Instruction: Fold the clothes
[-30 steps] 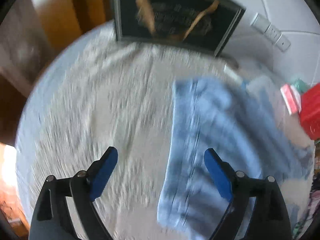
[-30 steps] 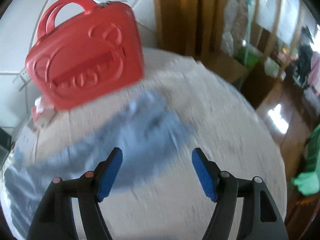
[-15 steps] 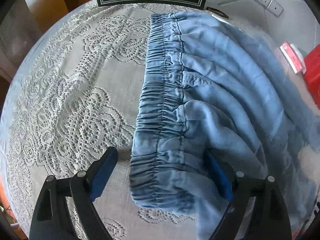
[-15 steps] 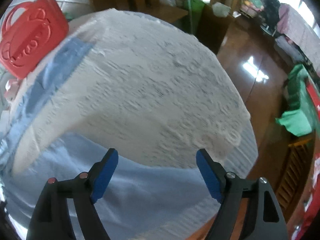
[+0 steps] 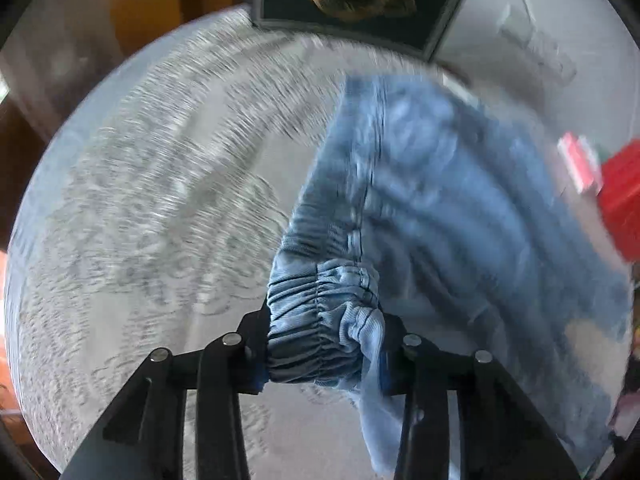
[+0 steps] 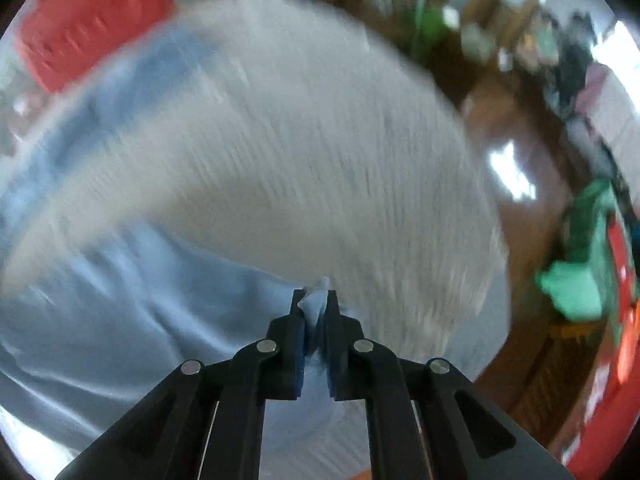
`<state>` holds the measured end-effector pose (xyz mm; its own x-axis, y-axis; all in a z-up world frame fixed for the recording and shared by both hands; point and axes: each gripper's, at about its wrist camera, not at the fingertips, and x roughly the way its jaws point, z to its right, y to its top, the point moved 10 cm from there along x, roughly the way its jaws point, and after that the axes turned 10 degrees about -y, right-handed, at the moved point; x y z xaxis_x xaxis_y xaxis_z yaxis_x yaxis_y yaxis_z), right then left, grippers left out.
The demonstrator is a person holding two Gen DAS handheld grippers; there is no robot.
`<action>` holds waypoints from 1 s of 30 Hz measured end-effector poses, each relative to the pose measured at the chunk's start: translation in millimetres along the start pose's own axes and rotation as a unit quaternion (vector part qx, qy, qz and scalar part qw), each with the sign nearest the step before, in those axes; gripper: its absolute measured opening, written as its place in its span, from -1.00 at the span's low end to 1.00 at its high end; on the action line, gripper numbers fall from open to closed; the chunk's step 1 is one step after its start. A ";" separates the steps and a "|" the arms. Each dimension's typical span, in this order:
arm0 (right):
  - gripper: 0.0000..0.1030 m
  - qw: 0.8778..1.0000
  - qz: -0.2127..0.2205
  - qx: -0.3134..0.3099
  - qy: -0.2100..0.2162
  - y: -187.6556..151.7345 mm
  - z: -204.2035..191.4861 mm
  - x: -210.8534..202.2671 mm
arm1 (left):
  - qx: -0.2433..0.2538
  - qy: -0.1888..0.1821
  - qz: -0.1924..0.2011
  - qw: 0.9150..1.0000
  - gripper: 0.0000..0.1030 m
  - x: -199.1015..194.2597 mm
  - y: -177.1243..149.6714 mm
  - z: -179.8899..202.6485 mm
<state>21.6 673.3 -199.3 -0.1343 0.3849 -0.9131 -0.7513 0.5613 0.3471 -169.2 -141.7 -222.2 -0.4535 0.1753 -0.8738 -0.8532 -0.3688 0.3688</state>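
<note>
Grabbing stage, by the look of it: the light blue pair of soft trousers with a gathered elastic waistband (image 5: 432,200) is lying across the round counter under a white lace cloth (image 5: 160,200), and both ends are being taken up. The left gripper (image 5: 324,344) is closing, its fingers pinching the bunched waistband, which fills the gap between them. The right gripper (image 6: 315,332) is clamped nearly shut on a thin tuft of the blue fabric at the garment's other edge. A red plastic case (image 6: 92,20) sits close by the far side. My guess is the next move is a lift and carry-over to fold it, keeping both pinches firm so the cloth doesn't slip.
</note>
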 end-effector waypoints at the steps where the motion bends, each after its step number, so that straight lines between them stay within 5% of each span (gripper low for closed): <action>1: -0.85 0.999 0.039 0.006 0.015 20.7 -1.2 -26.3 | 0.000 -0.002 0.005 1.000 -0.26 -9.4 -0.7 -1.7; 4: -0.85 0.995 0.096 0.012 0.025 59.7 -1.3 -67.8 | 0.001 0.004 0.001 1.000 -0.26 -23.4 -12.9 -16.7; 7: -0.68 0.996 0.083 0.006 0.010 69.8 -3.1 -56.8 | -0.001 0.009 -0.018 1.000 -0.26 -13.9 -29.6 -30.6; 10: 0.16 1.000 0.020 0.012 -0.019 48.4 1.3 -8.4 | -0.010 0.015 -0.044 0.999 -0.26 1.5 -51.1 -43.3; 20: 0.18 0.989 -0.051 0.119 0.064 -7.3 21.8 48.8 | -0.007 0.014 -0.041 0.999 -0.26 5.4 -41.7 -38.7; 25: 0.46 0.988 -0.051 0.132 0.068 -2.8 4.3 67.9 | 0.003 0.017 -0.039 0.999 -0.26 2.5 -38.2 -33.7; 26: 0.41 0.988 -0.056 0.126 0.068 -1.3 -2.3 72.5 | 0.005 0.015 -0.036 0.999 -0.26 -0.1 -36.0 -32.0; 28: -0.59 0.992 -0.056 0.102 0.049 3.7 -12.6 73.4 | 0.011 0.012 -0.029 0.999 -0.26 -7.4 -30.8 -27.7; 29: -0.90 0.994 -0.048 0.088 0.037 8.3 -16.0 68.3 | 0.014 0.010 -0.023 1.000 -0.26 -12.6 -27.6 -25.0; 30: -0.93 0.996 -0.029 0.080 0.032 16.4 -15.8 54.9 | 0.017 0.007 -0.022 1.000 -0.26 -15.8 -25.7 -24.0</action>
<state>-8.3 692.0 -247.2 -0.1374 0.3038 -0.9428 -0.6467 0.6935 0.3177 -133.9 -156.9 -225.5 -0.4111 0.1778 -0.8941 -0.8810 -0.3297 0.3395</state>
